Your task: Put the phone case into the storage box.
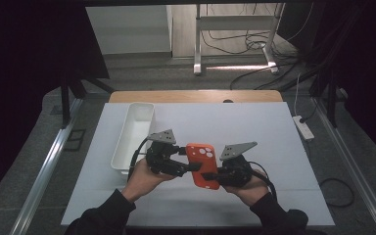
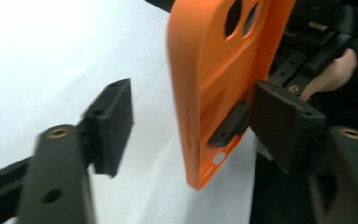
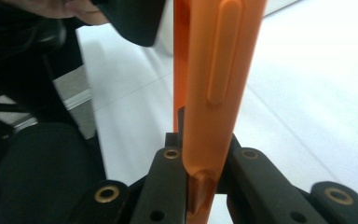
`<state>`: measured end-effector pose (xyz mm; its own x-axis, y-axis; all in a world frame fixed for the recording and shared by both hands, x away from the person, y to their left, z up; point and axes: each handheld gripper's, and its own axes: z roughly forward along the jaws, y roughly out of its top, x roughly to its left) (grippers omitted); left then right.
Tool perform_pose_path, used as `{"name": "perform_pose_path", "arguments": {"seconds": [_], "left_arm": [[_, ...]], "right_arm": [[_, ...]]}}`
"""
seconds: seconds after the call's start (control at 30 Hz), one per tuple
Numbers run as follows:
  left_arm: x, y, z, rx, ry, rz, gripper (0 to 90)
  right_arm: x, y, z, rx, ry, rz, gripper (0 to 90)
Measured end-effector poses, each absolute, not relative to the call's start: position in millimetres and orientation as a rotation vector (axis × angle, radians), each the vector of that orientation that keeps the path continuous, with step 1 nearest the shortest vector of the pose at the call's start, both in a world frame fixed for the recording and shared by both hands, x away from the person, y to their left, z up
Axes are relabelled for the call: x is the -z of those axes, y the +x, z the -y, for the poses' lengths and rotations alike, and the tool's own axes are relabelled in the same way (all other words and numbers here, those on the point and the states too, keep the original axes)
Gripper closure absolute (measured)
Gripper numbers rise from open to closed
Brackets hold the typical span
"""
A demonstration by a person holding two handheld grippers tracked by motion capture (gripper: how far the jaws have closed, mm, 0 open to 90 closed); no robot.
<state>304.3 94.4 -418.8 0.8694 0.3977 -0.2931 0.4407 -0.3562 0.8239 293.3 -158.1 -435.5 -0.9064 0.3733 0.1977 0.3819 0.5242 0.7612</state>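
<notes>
Because the orange phone case (image 1: 203,165) is held up off the white table (image 1: 274,147) between the two hands, it looks like a hand-over, with one tool taking the hold while the other lets go. The right gripper (image 1: 210,175) is clamped on the case: in the right gripper view its two black jaws press on either face of the thin orange edge (image 3: 205,116), near the case's lower end. The left gripper (image 1: 188,166) stands open, its jaws set apart on either side of the case (image 2: 214,79) with a clear gap at the near pad (image 2: 114,123) (the far pad's contact I cannot tell, as it sits very close to the inner wall). So the grip rests on the right tool alone, I judge.

Seen from the high view, the case sits at the table's centre, slightly toward 6 o'clock. Its long axis runs roughly 12 to 6, camera holes at the 12 o'clock end. A white tray (image 1: 127,147) lies at about 10 o'clock from it, well apart.
</notes>
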Motion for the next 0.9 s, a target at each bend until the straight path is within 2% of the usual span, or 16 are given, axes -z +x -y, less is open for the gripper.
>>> {"name": "perform_pose_path", "arguments": {"seconds": [0.1, 0.17, 0.3, 0.4, 0.63, 0.9], "left_arm": [[417.7, 304.1, -95.6, -0.011, 1.985, -0.659, 18.2], [417.3, 304.1, -96.2, -0.038, 1.992, -0.683, 14.5], [417.7, 303.8, -96.8, -0.098, 2.023, -0.719, 12.1], [418.3, 303.1, -96.0, -0.121, 2.046, -0.722, 15.4], [418.4, 301.3, -93.4, -0.112, 2.066, -0.71, 33.9], [414.3, 299.3, -94.5, -0.112, 2.052, -0.724, 62.6]], "right_arm": [[433.8, 293.2, 160.7, 1.389, -0.723, 2.762, 86.8], [434.0, 293.8, 161.3, 1.379, -0.743, 2.772, 86.6], [435.2, 293.1, 161.4, 1.383, -0.774, 2.806, 86.6], [435.1, 292.8, 161.6, 1.396, -0.806, 2.816, 86.6], [436.2, 292.9, 160.5, 1.395, -0.832, 2.823, 86.5], [437.5, 291.9, 157.3, 1.373, -0.826, 2.842, 86.5]]}}
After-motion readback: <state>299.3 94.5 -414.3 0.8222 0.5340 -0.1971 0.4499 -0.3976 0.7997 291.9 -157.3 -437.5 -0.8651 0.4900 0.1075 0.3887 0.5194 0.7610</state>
